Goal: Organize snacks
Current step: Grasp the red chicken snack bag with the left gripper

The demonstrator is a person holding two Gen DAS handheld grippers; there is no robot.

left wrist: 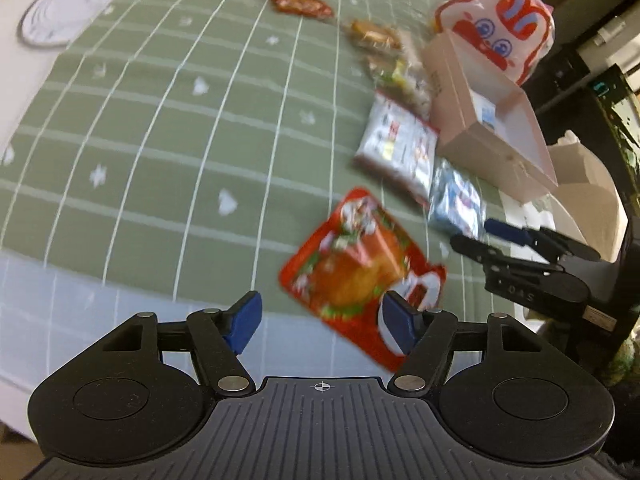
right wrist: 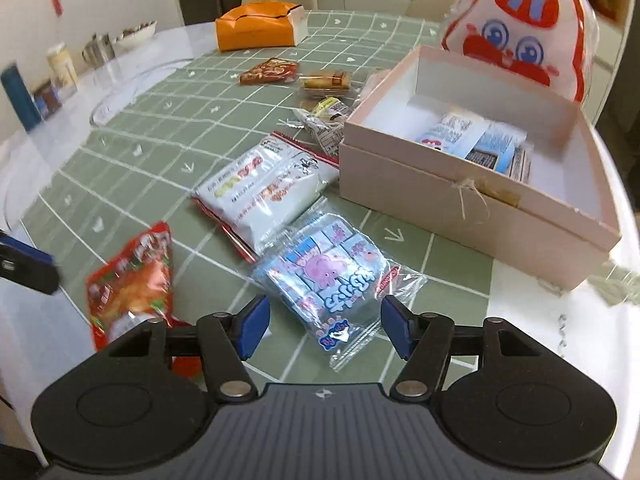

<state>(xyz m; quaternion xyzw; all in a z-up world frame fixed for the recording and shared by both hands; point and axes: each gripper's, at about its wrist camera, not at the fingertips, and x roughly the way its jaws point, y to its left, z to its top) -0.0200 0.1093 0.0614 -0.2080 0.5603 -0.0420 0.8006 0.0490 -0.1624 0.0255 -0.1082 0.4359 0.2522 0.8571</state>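
Observation:
My left gripper [left wrist: 320, 322] is open and empty just above the table edge. A red snack bag [left wrist: 360, 268] lies right before it, toward its right finger. My right gripper [right wrist: 324, 326] is open and empty over a blue and pink candy pack [right wrist: 332, 276]. A white snack pack [right wrist: 268, 192] lies beyond it. The pink box [right wrist: 472, 200] stands open at the right with a few packs [right wrist: 476, 140] inside. The red bag [right wrist: 132, 280] also shows at the left of the right wrist view. The right gripper [left wrist: 520, 256] shows in the left wrist view.
Small wrapped snacks [right wrist: 324, 80] and a red-brown pouch [right wrist: 270, 71] lie farther back on the green checked cloth [right wrist: 160, 128]. An orange box [right wrist: 260, 26], a glass plate [left wrist: 76, 4], a red and white cartoon bag [right wrist: 524, 28], bottles and cups [right wrist: 56, 76] stand around.

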